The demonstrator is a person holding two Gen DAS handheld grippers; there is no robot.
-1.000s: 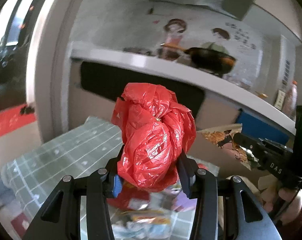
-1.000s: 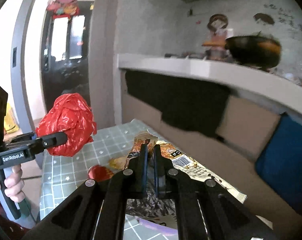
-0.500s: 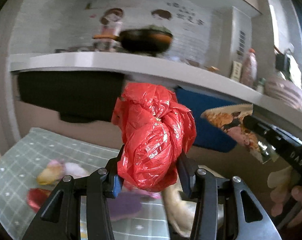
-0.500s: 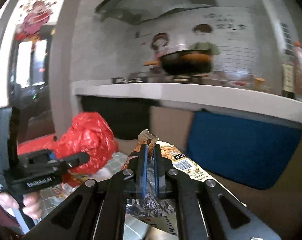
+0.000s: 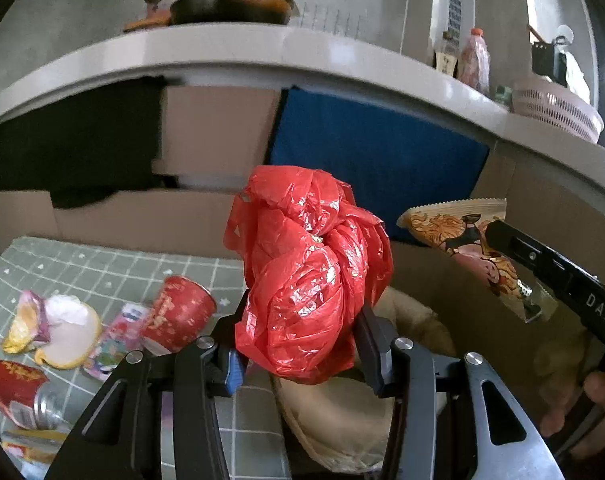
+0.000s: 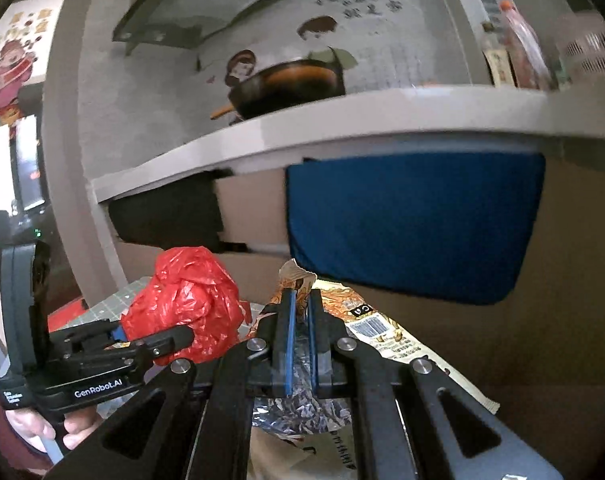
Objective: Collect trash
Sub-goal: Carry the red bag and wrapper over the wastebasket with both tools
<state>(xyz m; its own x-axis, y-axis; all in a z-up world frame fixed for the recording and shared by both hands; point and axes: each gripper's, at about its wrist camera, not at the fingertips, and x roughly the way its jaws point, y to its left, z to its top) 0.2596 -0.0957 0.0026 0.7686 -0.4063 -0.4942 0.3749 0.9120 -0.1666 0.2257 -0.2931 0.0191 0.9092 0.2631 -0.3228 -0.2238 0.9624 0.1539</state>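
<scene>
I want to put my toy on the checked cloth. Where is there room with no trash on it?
The checked tablecloth is bare along its far side, between the cardboard wall and the red paper cup. The near left is crowded: the cup, a pink wrapper, a torn yellow packet and a crushed red can lie close together.

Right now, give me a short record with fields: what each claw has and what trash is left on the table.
left claw: shut on red plastic bag
right claw: shut on snack wrapper
on table: red paper cup, crushed red can, small wrappers
below claws: beige sack
</scene>
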